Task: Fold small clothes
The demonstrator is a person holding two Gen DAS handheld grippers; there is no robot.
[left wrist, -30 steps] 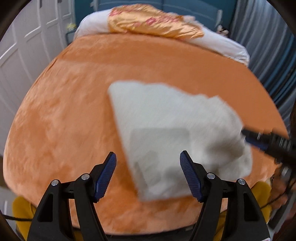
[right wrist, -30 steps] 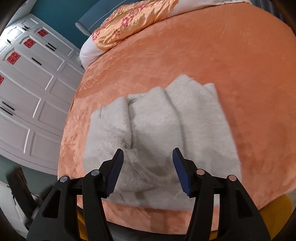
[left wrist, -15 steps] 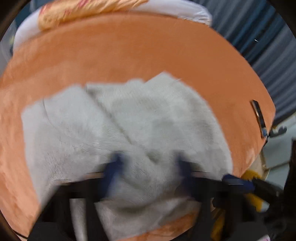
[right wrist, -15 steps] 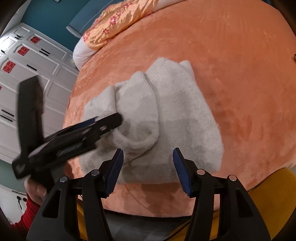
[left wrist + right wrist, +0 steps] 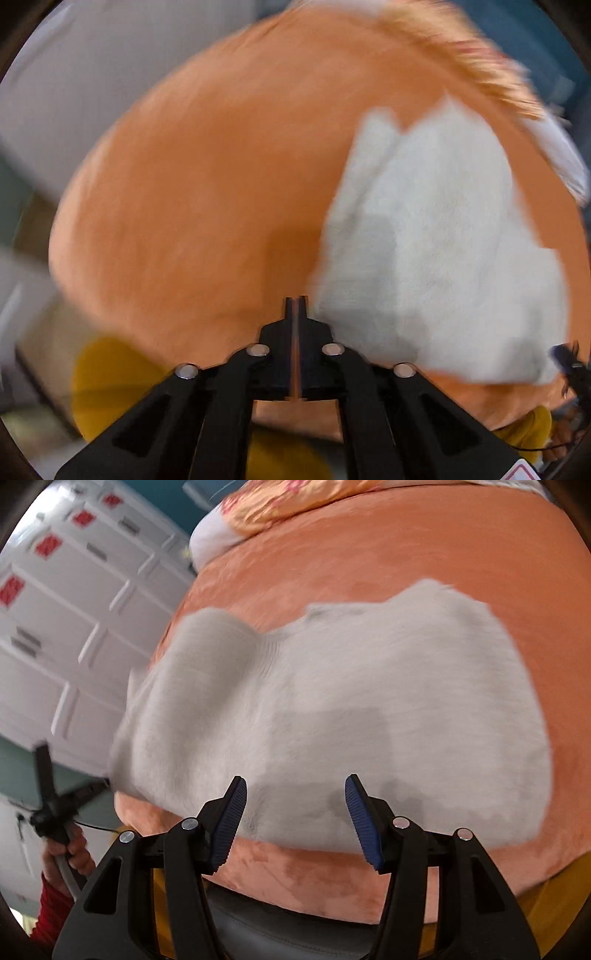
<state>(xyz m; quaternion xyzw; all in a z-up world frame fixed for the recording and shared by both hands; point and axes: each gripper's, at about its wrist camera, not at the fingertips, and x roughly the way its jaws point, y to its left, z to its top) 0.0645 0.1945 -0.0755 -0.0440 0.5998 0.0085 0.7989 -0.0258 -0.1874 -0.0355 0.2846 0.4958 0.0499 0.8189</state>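
Your left tool (image 5: 295,301) is closed empty beside the sweater (image 5: 351,709); right tool (image 5: 295,797) gapes above it.

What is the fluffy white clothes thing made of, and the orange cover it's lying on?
The white garment looks like soft, fuzzy knit, perhaps wool or fleece: a ribbed edge shows, though motion blurs it. The orange bed cover looks like plush velvety fabric, with mottled light and dark patches in its pile.

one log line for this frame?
garment: white sweater flat on orange bedspread | left gripper: shut, empty | right gripper: open above hem
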